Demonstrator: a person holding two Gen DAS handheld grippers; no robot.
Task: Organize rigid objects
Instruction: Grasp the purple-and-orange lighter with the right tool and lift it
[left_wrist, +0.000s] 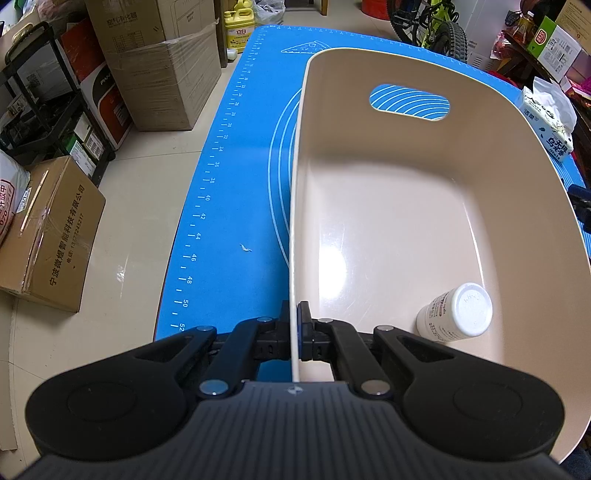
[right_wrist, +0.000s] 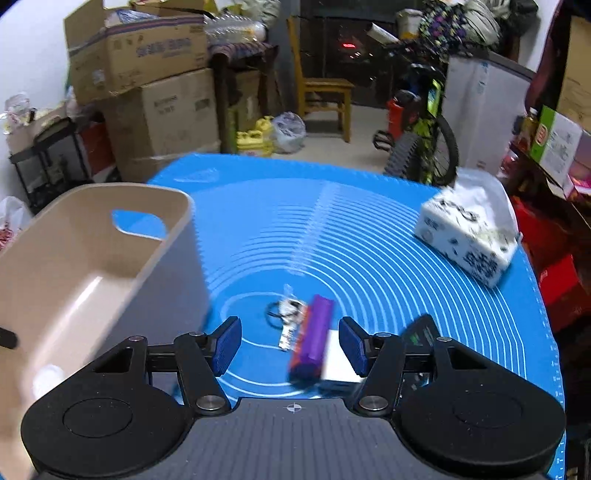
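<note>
**Left tool steadying the bin while the right tool lines up on the next item**

The counter is covered by a blue silicone mat (right_wrist: 369, 236) printed with white rings and a ruler edge; it gives a plain ground on which everything else lies. On it stands the beige plastic bin with a cut-out handle (left_wrist: 406, 192), the largest of the task's things and, as I judge, the place where the rigid items are to be gathered. I hold its near left wall with my left tool (left_wrist: 295, 317), whose two fingers are pressed together on the thin rim, one inside and one outside; I take this grip to keep the bin from sliding while I load it with the other hand. At the far right of the mat lies a white printed tissue pack (right_wrist: 469, 240), well apart from the work and probably not part of it, being soft.

My right tool (right_wrist: 290, 343) hangs above the mat with its blue pads spread wide and nothing between them. Just ahead of the gap lies a purple rectangular box (right_wrist: 312, 339), resting on a flat white card (right_wrist: 341, 360); touching its far left side is a small tangle of keys and a ring (right_wrist: 286, 310), blurred. These remain outside the bin. A white capped plastic bottle (left_wrist: 456, 314) already lies on its side in the bin's near right corner.
</note>
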